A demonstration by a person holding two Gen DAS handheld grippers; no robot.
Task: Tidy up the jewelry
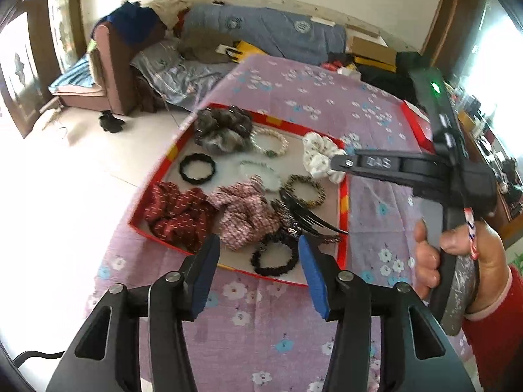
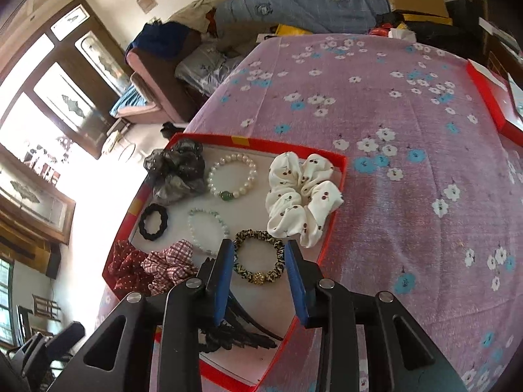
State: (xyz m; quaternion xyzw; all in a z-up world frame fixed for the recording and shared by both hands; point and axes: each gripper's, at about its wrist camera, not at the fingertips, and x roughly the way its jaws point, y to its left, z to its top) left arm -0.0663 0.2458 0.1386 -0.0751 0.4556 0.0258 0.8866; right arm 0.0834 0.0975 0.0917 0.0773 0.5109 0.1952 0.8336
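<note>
Inside, the red-rimmed tray [image 2: 340,163] holds scrunchies and bead bracelets, the white cherry-print scrunchie [image 2: 302,196] draping its right rim. Left gripper [image 1: 258,261] and right gripper [image 2: 258,274] hover released, empty; bare floral cloth [image 2: 408,130] lies rightward.

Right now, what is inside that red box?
The red box holds scrunchies, including a white one, a pearl bracelet, bead bracelets and black hair clips. Whatever lies under the scrunchies is hidden.

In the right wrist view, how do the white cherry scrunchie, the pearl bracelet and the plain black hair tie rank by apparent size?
1. white cherry scrunchie
2. pearl bracelet
3. black hair tie

All three lie in the red box at similar distance, so the order seems reliable.
</note>
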